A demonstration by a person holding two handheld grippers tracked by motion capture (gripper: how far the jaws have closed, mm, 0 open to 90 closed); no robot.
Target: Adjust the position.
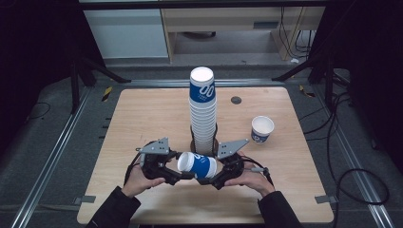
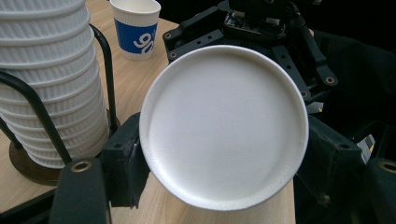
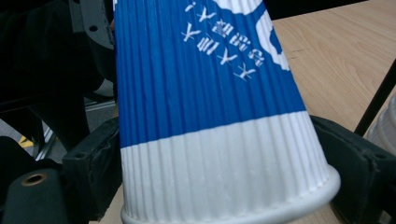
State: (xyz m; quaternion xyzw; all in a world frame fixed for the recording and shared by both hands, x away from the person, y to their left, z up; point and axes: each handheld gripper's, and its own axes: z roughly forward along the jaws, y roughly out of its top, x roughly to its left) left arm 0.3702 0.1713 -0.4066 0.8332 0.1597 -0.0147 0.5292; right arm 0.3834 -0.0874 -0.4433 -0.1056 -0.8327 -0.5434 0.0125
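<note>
Dark workroom with grey floor; wooden table (image 1: 142, 118), square, pale. Cup stack (image 1: 203, 111): tall column of ribbed white cups, topmost banded blue, seated in a black wire holder (image 1: 193, 142) at the table's middle. Left gripper (image 1: 177, 173): in front of the stack, slightly to its left, jaws clenched on the bottom end of the held cup. Right gripper (image 1: 215, 175): in front of the stack, slightly to its right, jaws clamped on the cup's white rim end. Held cup (image 1: 197, 165): blue and white, lying sideways between both grippers, just before the stack's base. Loose cup (image 1: 262, 129): upright, right of the stack, well apart.
</note>
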